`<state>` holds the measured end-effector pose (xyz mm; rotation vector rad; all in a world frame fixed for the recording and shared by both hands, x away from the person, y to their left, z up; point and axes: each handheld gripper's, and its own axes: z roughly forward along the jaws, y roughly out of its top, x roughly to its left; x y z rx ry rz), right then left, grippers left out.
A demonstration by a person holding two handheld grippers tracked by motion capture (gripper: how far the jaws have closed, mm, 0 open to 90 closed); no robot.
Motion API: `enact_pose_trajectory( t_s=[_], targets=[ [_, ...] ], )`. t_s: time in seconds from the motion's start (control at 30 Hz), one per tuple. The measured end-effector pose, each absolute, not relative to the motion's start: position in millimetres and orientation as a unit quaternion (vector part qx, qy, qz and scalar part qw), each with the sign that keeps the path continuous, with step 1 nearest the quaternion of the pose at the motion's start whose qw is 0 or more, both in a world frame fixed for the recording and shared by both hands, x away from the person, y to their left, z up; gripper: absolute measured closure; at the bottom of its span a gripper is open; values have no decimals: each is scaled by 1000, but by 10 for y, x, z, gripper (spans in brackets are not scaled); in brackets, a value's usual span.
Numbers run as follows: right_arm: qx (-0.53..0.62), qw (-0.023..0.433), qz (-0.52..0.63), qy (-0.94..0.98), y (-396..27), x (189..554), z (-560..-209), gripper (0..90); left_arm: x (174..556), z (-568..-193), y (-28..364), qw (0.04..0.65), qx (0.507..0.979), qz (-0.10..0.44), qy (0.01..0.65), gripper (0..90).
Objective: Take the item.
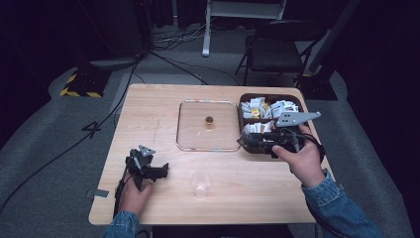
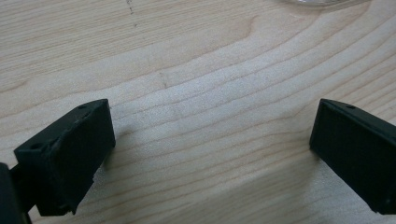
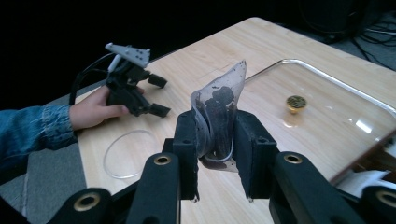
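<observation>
Gripper in the right hand [image 3: 215,135] is clamped on a packet [image 3: 219,100], with both pads pressed flat against its lower half. The packet stands up out of the jaws, long axis in line with them, and its free top corner curls over to one side. It is clear, thin and crumpled, with a dark clump inside.

Outward from that tool, the cup [image 3: 128,154] sits low and to the left of the jaws, mouth up, clear and seemingly empty. I judge the coming move turns on this: the packet has to travel leftward and down to it. To the tool's right lies a glass tray [image 3: 327,77] with a small gold piece [image 3: 295,103] on it.

The left gripper [image 3: 158,95] is just beyond the cup and nearer to it, with its jaws apart over bare table [image 2: 201,70].
</observation>
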<state>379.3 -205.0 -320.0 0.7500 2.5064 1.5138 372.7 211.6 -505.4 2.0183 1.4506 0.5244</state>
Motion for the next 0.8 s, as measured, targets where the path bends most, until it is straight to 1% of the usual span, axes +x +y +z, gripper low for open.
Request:
enact_pose_trajectory(
  t_s=[0.37,0.8],
  targets=[
    [219,38,495,840,-1727,3675,-3322,714,3728,-5054,2115,296,759,197,546,4],
    [203,17,488,849,-1439,3626,-3530,714,3728,-5054,2115,296,759,197,546,3]
  ],
)
